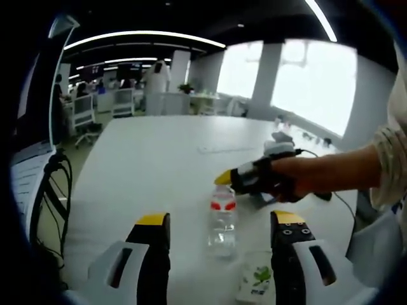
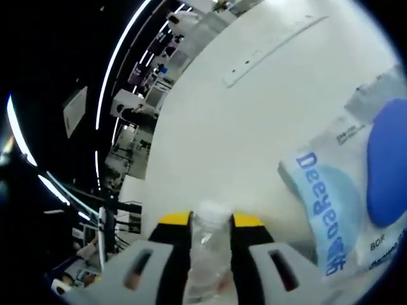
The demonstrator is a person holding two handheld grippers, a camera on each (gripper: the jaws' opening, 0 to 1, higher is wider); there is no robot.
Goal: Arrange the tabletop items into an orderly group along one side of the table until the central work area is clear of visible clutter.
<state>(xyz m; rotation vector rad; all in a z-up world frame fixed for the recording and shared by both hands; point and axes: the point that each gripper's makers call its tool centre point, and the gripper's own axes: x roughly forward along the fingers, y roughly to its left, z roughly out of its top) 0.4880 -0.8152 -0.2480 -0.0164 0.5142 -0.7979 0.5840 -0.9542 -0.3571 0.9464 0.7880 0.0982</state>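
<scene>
A clear water bottle with a red label stands on the white table, in line with the gap between my left gripper's open jaws. My right gripper, held by a hand, reaches in from the right at the bottle's top. In the right gripper view the right gripper has the bottle's neck and cap filling the gap between its yellow-tipped jaws. A white tissue packet with a green print lies just right of the bottle's base.
A blue-and-white "Deeyeo" packet and a blue object lie to the right. A long pale strip lies farther across the table. A small device with a cable sits near the far right edge. Office chairs stand beyond.
</scene>
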